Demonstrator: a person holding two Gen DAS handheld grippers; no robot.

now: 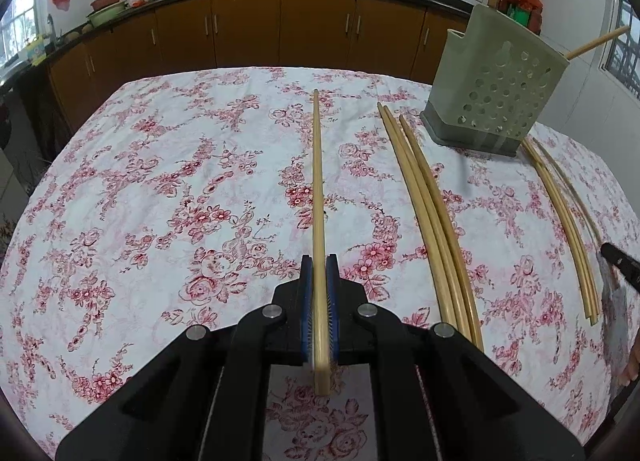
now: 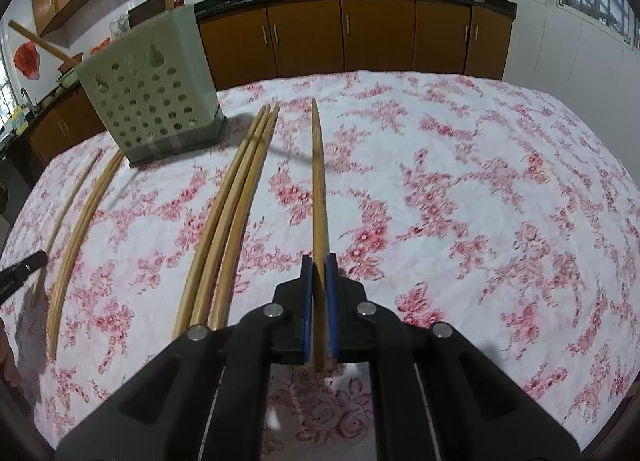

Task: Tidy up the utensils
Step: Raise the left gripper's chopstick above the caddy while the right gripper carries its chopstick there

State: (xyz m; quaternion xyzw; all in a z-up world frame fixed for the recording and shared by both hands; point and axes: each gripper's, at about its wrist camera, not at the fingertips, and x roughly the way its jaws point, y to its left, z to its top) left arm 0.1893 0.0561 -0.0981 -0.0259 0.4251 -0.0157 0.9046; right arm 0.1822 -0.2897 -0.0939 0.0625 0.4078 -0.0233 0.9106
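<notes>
On the floral tablecloth, chopsticks everywhere! Left gripper is clamped tight on a single chopstick, its blue pads pinching the thick end. Right gripper is clamped the same way on a chopstick of its own. Between the two, a bundle of three chopsticks lies loose on the cloth, tips reaching toward the pale perforated holder (two sticks already poke out of its top), which stands upright near the table's far edge.
</notes>
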